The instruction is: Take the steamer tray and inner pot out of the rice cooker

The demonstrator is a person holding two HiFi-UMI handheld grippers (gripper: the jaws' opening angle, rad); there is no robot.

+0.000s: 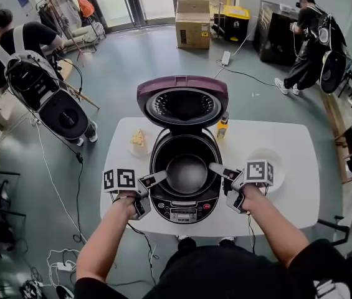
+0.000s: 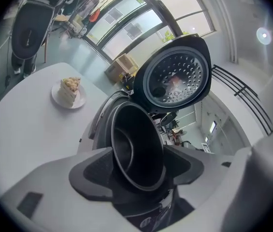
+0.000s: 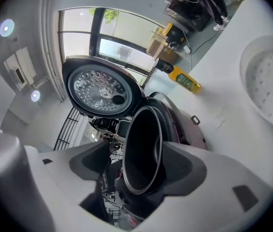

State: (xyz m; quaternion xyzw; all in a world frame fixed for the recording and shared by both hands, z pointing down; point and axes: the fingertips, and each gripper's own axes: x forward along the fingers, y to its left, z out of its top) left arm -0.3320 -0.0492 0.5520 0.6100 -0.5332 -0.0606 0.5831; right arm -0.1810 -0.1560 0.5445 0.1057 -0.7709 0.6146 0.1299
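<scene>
- The cooker (image 1: pixel 185 209) is set mid-table (image 1: pixel 288 213), with its lid (image 1: pixel 183 101) swung fully up at the cooker's far side.
- The pot (image 1: pixel 187 173) is seated in the cooker; it is dark inside, and its rim is exposed all round.
- The tray (image 3: pixel 266 86) is white and perforated. It is laid flat on the table to the right of the cooker, out of it and not touching it.
- The left claw (image 2: pixel 140 166) is held at the cooker's left side. Its jaws are set roughly half apart and the pot's rim is straddled, one pad outside and one over the opening. No clamp on the rim is seen.
- The right claw (image 3: pixel 132 163) is held at the cooker's right side, between cooker and tray. Its jaws are likewise about half apart with the pot's rim between the pads, and nothing is gripped.
- A cake (image 2: pixel 71 88) on a small plate (image 2: pixel 59 100) is placed left of the cooker, toward the back.
- A yellow bottle (image 1: pixel 223 128) is stood just right of the lid.
- A cardboard box (image 1: pixel 192 20) is seen on the floor well behind the cooker.
</scene>
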